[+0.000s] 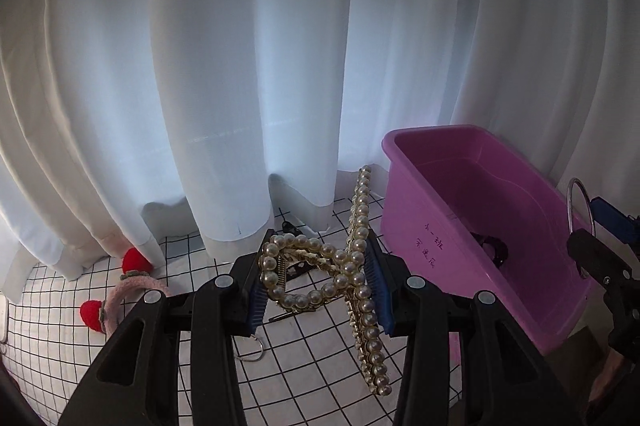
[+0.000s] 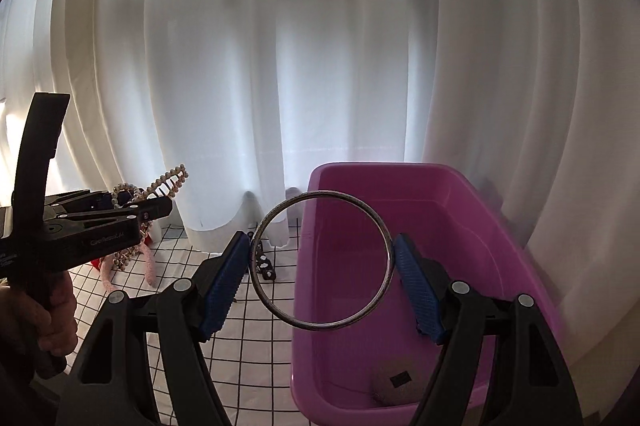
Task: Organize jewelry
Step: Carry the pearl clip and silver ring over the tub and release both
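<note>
My left gripper (image 1: 318,280) is shut on a pearl hair claw (image 1: 352,266) and holds it above the checked cloth, left of the purple tub (image 1: 436,250). It also shows in the right wrist view (image 2: 120,214) with the pearl claw (image 2: 168,181). My right gripper (image 2: 322,274) is shut on a thin metal bangle (image 2: 262,290), held upright over the near left rim of the tub (image 2: 440,222). The bangle (image 1: 578,201) and right gripper show at the right edge of the left wrist view. A dark item (image 1: 490,248) lies in the tub.
A white cloth with a black grid (image 1: 304,358) covers the table. A pink headband with red pompoms (image 1: 120,290), dark hair clips (image 2: 265,262) and a small metal ring (image 1: 252,350) lie on it. White curtains (image 1: 240,65) hang right behind. A pale round item (image 2: 400,382) lies in the tub.
</note>
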{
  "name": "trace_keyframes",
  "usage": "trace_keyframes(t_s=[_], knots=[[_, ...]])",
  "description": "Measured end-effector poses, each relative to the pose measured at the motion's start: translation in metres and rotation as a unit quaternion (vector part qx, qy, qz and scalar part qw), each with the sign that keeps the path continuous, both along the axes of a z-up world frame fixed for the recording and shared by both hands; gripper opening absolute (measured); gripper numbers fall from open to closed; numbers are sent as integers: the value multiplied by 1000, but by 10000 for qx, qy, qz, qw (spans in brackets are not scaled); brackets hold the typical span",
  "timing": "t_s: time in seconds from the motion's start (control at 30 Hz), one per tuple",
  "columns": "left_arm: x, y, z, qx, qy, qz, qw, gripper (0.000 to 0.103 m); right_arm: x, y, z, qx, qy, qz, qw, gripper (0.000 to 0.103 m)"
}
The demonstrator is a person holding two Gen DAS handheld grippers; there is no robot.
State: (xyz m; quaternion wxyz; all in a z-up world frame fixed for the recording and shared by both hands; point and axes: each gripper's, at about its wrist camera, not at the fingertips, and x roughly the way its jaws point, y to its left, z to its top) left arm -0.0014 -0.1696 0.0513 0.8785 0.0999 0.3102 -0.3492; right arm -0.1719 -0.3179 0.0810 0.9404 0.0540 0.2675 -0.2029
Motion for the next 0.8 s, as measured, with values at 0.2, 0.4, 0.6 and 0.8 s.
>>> trace_keyframes(t_s=[0.2,0.4,0.6,0.8], knots=[[-14,-54,18,-197,-12,-376,9991,41,-25,-44,9,-8,-93,-386,9992,71],[-21,-100,25,-277,27,-606,9978,41,-34,-78,6,154,-101,-588,9981,71],[-23,-134,19,-226,279,-690,9970,41,-30,-98,-8,395,127,-629,9972,71],[-31,-164,0,22,645,-885,9940,42,-22,-120,-32,822,440,-693,9932,71]])
